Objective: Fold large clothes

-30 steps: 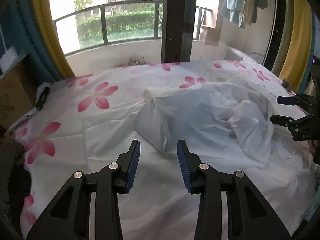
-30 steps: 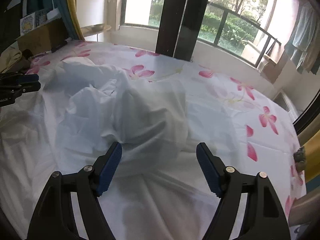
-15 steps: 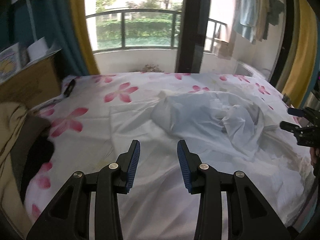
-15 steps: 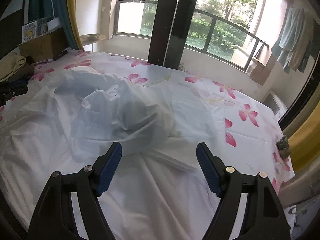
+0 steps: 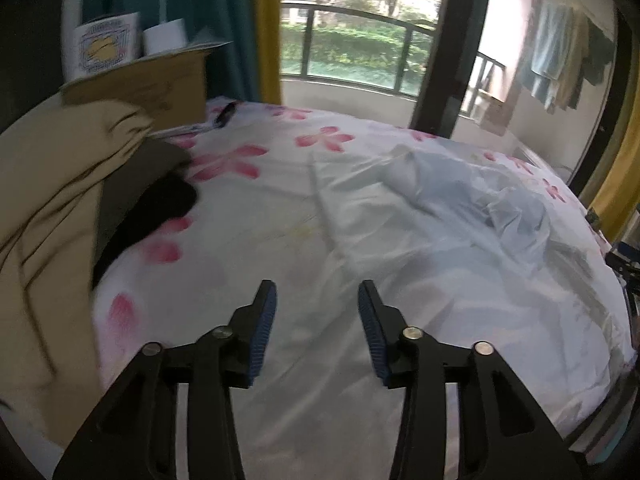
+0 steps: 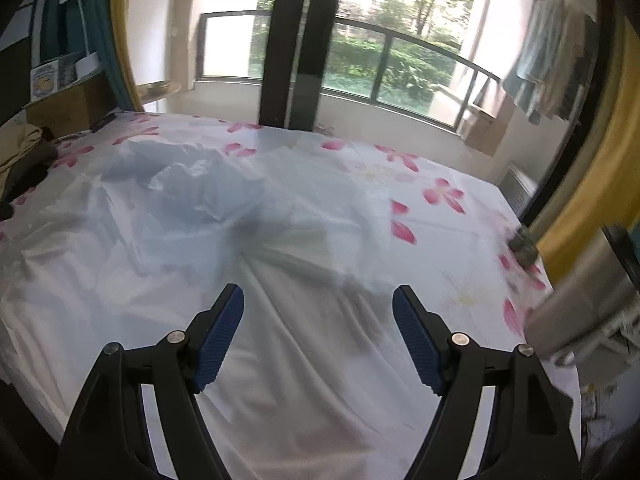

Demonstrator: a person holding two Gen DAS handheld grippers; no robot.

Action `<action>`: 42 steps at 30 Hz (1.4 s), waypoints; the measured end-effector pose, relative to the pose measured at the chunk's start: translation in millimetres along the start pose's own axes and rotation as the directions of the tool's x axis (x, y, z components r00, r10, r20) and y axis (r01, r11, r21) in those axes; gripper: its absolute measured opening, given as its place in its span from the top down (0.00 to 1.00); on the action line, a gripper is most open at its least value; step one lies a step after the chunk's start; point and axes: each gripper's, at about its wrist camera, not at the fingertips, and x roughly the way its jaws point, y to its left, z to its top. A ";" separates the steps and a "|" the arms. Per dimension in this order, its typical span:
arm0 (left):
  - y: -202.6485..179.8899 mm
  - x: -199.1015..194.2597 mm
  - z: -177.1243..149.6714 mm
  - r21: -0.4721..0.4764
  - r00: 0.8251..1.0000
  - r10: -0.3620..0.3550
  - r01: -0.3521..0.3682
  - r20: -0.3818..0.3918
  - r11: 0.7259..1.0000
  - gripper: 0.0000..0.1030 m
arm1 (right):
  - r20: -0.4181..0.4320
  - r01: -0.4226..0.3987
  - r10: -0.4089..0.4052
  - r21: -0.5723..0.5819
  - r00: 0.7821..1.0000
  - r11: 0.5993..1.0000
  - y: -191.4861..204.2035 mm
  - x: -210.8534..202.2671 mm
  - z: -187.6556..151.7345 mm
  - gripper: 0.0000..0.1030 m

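A large white cloth (image 5: 460, 216) lies crumpled in a heap on the flowered bed (image 5: 248, 160), its loose part spread flat toward the near edge. The same white cloth (image 6: 200, 196) bunches up at left centre in the right wrist view. My left gripper (image 5: 316, 300) hovers above the flat near part of the cloth; its jaws are opening and nothing is between them. My right gripper (image 6: 318, 300) is open wide over the near spread of cloth, nothing between its blue pads (image 6: 416, 344).
A pile of tan and dark clothes (image 5: 60, 200) sits at the bed's left side, with a cardboard box (image 5: 160, 88) behind it. A dark small object (image 5: 226, 114) lies at the far left corner. Beyond the bed are window railings and hanging laundry (image 5: 560, 60).
Both grippers have pulled back from the heap toward the near bed edge, so more of the bed shows. The left view swung left, revealing the tan pile. The left jaws stand wider.
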 end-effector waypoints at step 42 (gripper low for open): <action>49.1 -43.9 -64.0 0.080 0.993 0.118 -0.118 0.004 0.990 0.95 | -0.146 0.112 -0.070 0.301 0.987 0.947 -111.4 -19.7 -127.9 0.42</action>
